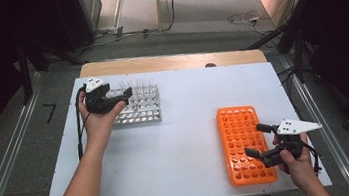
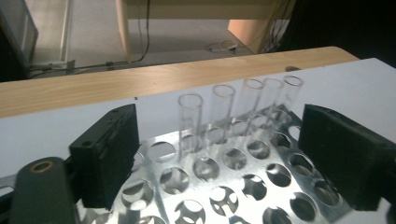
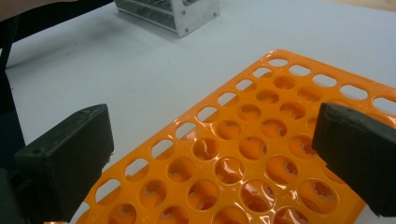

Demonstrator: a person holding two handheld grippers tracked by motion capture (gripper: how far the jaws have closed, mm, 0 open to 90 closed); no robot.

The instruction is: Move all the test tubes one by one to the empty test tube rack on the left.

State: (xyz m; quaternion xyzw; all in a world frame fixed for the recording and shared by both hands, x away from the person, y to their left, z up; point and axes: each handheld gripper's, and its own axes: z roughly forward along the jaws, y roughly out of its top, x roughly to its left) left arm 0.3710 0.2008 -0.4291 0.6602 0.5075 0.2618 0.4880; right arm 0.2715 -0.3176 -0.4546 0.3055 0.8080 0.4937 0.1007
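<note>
Black pads of the left gripper [image 2: 215, 158] stand wide apart over the metal rack [image 1: 140, 113], nothing between them, the row of clear glass tubes [image 2: 243, 109] just beyond along the rack's far side. That rack sits near the far left corner of the white table [image 1: 176, 128], and the left hand [image 1: 97, 122] hangs at its left end.

Over by the near right corner, the right gripper [image 1: 259, 140] is spread open too, empty, poised above the orange rack [image 1: 241, 142], whose holes all look vacant from the right gripper view.

My read: a tube is about to be picked. To do it cleanly, line the jaws up on the nearest tube [image 2: 190, 119], one pad either side, and come in high on the glass so the neighbours aren't knocked. Close gently, because glass is slick and brittle. Then lift straight up until the bottom clears its hole before swinging across. The right gripper could steady the orange rack for the drop.
</note>
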